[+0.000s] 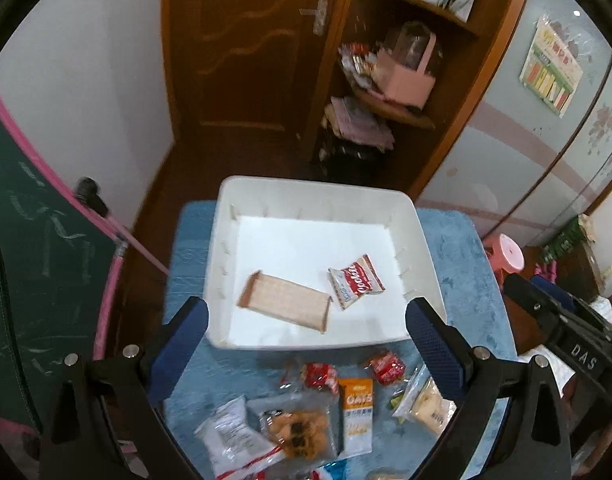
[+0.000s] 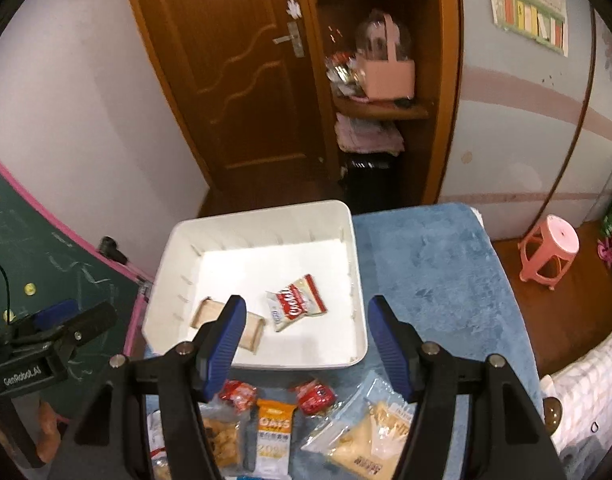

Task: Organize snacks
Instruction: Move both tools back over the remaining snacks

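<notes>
A white bin (image 1: 422,240) (image 2: 358,280) stands on a blue cloth and holds a tan wafer bar (image 1: 285,302) (image 2: 203,312) and a red-and-white cookie packet (image 1: 356,286) (image 2: 295,302). My left gripper (image 1: 306,344) hovers wide open over the bin's near rim, nothing between its fingers. My right gripper (image 2: 303,340) is open and empty above the same rim. In front of the bin lie loose snacks: two red wrapped sweets (image 1: 386,366) (image 2: 316,396), an orange oats bar (image 1: 358,412) (image 2: 273,436), a bag of brown pastries (image 1: 297,432) and a clear bag of pale cake (image 1: 426,404) (image 2: 370,436).
The blue cloth (image 2: 434,280) covers a small table. A green chalkboard with pink frame (image 1: 45,240) stands to the left. Behind are a wooden door (image 2: 241,80) and corner shelves (image 1: 394,100). A pink stool (image 2: 550,252) stands on the floor at the right.
</notes>
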Tool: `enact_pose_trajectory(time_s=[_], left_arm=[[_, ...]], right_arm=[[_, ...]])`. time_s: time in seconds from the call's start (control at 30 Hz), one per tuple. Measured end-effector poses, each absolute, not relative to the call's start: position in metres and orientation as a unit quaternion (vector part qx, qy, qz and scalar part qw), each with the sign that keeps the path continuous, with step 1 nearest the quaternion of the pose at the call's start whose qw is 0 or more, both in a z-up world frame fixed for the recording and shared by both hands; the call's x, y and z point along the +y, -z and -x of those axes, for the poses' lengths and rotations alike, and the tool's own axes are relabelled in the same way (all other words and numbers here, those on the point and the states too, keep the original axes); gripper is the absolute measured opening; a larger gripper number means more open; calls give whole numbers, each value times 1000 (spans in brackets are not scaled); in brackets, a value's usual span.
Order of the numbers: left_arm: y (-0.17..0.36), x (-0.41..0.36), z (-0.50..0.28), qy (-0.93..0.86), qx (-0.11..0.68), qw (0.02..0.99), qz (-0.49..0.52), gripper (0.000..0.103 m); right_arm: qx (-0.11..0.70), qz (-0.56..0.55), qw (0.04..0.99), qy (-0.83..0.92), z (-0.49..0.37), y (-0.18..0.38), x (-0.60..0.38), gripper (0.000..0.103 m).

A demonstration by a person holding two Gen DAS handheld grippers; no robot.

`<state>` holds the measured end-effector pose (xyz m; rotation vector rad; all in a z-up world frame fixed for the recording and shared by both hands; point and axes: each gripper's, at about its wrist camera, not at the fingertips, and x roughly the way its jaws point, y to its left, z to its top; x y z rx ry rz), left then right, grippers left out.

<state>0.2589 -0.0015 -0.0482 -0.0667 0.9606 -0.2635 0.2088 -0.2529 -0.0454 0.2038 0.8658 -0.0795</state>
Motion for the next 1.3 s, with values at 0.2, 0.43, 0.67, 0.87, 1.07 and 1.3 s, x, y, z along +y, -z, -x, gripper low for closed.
enact_pose_trajectory(time_s=[0.2, 0.43, 0.67, 0.87, 1.07, 1.3], left_arm=[[21, 18, -184, 90, 423, 901, 29, 99], [8, 26, -98, 60, 398, 915, 26, 99], [9, 29, -41, -3, 381, 924, 18, 98], [29, 37, -11, -27, 403, 914, 25, 98], [49, 39, 6, -35, 427, 903, 20, 98], [76, 37, 16, -35, 446, 894, -4, 98]], right_arm=[[394, -102, 913, 11, -153, 23, -251, 64], [375, -64, 924, -23, -82, 8, -249, 66], [361, -60, 929, -47, -23, 10, -252, 76], [373, -58, 923, -75, 8, 28, -250, 76], [402, -71, 910, -76, 21, 48, -250, 76], [465, -107, 878, -48, 16, 88, -254, 76]])
